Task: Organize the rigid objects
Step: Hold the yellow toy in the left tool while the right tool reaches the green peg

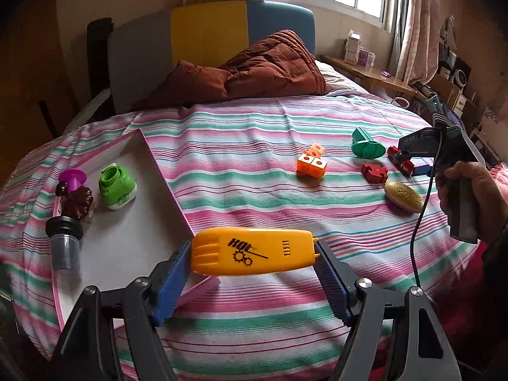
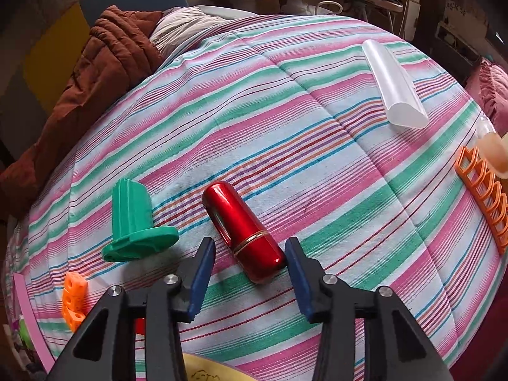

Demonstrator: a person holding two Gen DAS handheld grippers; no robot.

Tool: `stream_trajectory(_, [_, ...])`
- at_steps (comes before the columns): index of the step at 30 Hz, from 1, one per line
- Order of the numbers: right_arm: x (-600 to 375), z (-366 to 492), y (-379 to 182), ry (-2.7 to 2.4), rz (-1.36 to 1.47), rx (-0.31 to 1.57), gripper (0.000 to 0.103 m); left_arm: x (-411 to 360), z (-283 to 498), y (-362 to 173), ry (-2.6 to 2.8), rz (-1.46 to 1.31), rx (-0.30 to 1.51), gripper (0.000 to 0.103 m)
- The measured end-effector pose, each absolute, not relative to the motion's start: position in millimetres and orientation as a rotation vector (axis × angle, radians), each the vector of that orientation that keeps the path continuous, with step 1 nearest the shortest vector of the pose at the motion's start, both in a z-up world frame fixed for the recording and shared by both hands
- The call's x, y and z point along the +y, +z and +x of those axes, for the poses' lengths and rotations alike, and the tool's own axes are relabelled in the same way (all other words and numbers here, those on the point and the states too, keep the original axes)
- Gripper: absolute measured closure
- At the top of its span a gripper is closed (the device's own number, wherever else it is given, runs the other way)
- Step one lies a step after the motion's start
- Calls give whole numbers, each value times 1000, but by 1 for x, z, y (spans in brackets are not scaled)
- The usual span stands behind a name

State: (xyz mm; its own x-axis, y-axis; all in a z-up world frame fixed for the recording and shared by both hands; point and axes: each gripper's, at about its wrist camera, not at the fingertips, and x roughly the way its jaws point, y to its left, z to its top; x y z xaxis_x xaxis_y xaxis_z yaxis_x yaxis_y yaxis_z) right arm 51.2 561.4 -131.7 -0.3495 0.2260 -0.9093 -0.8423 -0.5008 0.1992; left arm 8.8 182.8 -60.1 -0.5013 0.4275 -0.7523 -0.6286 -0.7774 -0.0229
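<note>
A striped bedspread (image 1: 254,146) covers the bed. At its left edge lies a white tray (image 1: 127,222). The left tool (image 1: 254,265) grips a yellow toy casing (image 1: 254,255) endwise, just beside the tray's near corner. Well right of the tray, the right tool (image 2: 250,254) straddles a red lipstick tube (image 2: 244,231), pads not pressing.

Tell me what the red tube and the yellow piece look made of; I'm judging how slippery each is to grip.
The red tube looks like polished metal or metallised plastic: mirror-like highlights and a thin gold band. The yellow piece in the left claw looks like moulded plastic with a semi-gloss finish: soft sheen, moulded ribs and a printed black logo.
</note>
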Motion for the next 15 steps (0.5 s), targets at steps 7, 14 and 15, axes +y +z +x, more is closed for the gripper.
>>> stream_trajectory(7, [560, 63, -129, 1932, -1167, 1057, 49, 179, 9, -62, 2284, -1054, 353, 27])
stream_trajectory(14, [546, 58, -128, 2005, -1261, 1148, 49, 175, 11, -60, 2289, -1054, 352, 27])
stream_trajectory(15, [544, 56, -127, 2020, -1267, 1161, 49, 173, 11, -59, 2295, -1047, 351, 27])
